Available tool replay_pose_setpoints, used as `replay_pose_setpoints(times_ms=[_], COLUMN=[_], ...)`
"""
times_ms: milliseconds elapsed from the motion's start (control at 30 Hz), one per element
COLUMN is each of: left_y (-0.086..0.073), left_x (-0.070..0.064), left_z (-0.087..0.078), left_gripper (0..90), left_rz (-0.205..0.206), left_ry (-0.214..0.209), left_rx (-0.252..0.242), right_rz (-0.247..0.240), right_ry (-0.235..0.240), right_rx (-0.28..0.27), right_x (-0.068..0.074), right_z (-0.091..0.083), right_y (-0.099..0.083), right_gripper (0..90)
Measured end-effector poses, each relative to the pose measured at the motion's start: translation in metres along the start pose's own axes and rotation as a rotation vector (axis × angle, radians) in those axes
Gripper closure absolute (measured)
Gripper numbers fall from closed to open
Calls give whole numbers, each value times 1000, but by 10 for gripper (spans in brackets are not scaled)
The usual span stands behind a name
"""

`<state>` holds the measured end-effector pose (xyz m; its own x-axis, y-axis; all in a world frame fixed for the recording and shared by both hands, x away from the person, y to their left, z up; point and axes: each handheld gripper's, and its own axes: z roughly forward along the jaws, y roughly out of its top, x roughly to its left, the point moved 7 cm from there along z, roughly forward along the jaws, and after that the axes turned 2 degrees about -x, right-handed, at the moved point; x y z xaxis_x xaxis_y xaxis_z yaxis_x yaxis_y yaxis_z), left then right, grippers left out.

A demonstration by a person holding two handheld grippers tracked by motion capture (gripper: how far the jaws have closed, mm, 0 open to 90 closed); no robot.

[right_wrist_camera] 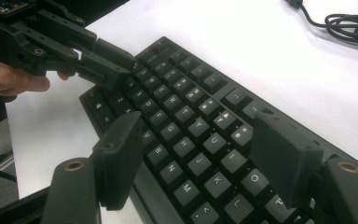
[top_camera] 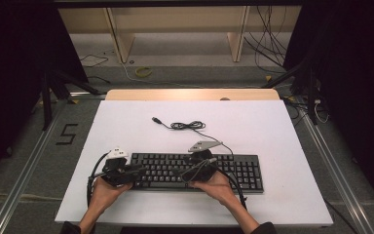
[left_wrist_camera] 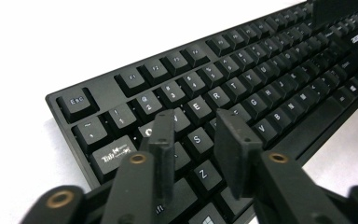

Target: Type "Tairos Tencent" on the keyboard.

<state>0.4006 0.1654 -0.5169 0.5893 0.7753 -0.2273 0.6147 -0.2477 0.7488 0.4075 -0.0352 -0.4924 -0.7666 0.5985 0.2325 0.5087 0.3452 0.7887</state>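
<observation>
Nearest, in the left gripper view: left gripper (left_wrist_camera: 196,135) low over the left end of a black keyboard (left_wrist_camera: 242,88), jaws a narrow gap apart with nothing between them, tips above the Q–A–S keys. Just under and between the jaws, S and Z; left of the jaws, the Tab key; beyond the tips, the number row, then the F-keys and Esc at the far left corner.

In the right gripper view: right gripper (right_wrist_camera: 200,154) with jaws set wide apart, straddling the letter block, J, K and N readable between them, nothing clamped. Past the left jaw, the other gripper held in a hand (right_wrist_camera: 9,79), its tips over the keyboard's far end. Beyond the right jaw, bare white table (right_wrist_camera: 261,56) and a coiled black cable (right_wrist_camera: 349,21).

From the high view: keyboard lying flat near the table's front edge, both grippers over its left half, cable loose behind it.
</observation>
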Motion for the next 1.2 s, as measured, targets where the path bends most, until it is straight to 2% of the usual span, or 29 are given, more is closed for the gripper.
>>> replay_pose_setpoints(times_ms=[233, 500, 933, 1200], left_y=[-3, -5, -7, -8], left_x=[2, 3, 4, 5], left_z=[2, 4, 7, 8], left_gripper=[810, 872, 891, 891], left_rz=[8, 5, 8, 3], left_ry=[18, 24, 31, 28], left_rx=[24, 41, 62, 51], right_rz=[3, 2, 5, 4], right_ry=[-7, -13, -14, -17], right_rx=[-8, -14, -16, -19], right_x=[-2, -5, -6, -6], right_z=[-2, -5, -6, -7], right_y=[0, 0, 1, 1], right_gripper=[336, 336, 338, 340])
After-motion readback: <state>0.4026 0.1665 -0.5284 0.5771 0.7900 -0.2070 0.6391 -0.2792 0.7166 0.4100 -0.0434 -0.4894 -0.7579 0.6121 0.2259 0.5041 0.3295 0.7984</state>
